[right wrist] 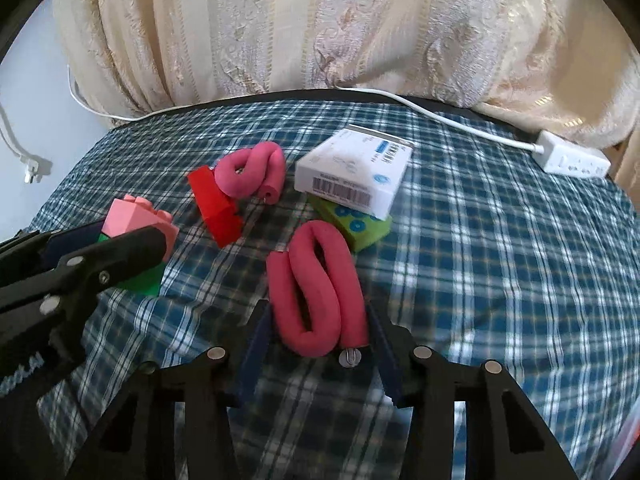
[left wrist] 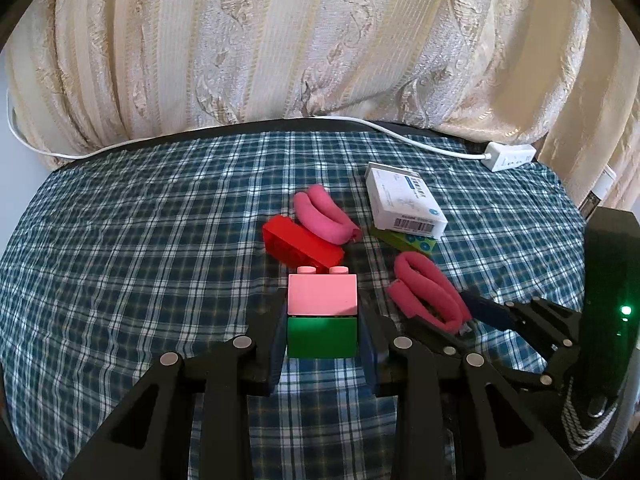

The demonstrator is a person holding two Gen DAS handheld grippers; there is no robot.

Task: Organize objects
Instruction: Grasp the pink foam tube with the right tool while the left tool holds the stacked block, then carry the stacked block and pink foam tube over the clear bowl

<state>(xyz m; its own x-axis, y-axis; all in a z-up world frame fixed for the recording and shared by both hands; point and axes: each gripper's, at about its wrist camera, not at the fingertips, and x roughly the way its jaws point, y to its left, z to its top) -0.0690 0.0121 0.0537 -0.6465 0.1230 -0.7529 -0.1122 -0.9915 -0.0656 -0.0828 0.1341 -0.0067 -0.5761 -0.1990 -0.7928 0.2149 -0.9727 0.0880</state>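
Note:
My left gripper [left wrist: 322, 328] is shut on a pink brick [left wrist: 322, 294] stacked on a green brick [left wrist: 322, 337]; the stack also shows in the right wrist view [right wrist: 138, 224]. My right gripper [right wrist: 318, 336] is closed around a folded pink foam roller [right wrist: 316, 284], also visible in the left wrist view [left wrist: 426, 296]. A second pink foam roller [left wrist: 324, 216] lies beside a red brick [left wrist: 300, 246] in the middle of the table. A white box [left wrist: 404, 202] rests on a light green brick [left wrist: 408, 242].
The table has a blue plaid cloth [left wrist: 140, 240]. A white power strip [left wrist: 508, 156] and its cable lie along the far edge. A cream patterned curtain [left wrist: 300, 40] hangs right behind the table.

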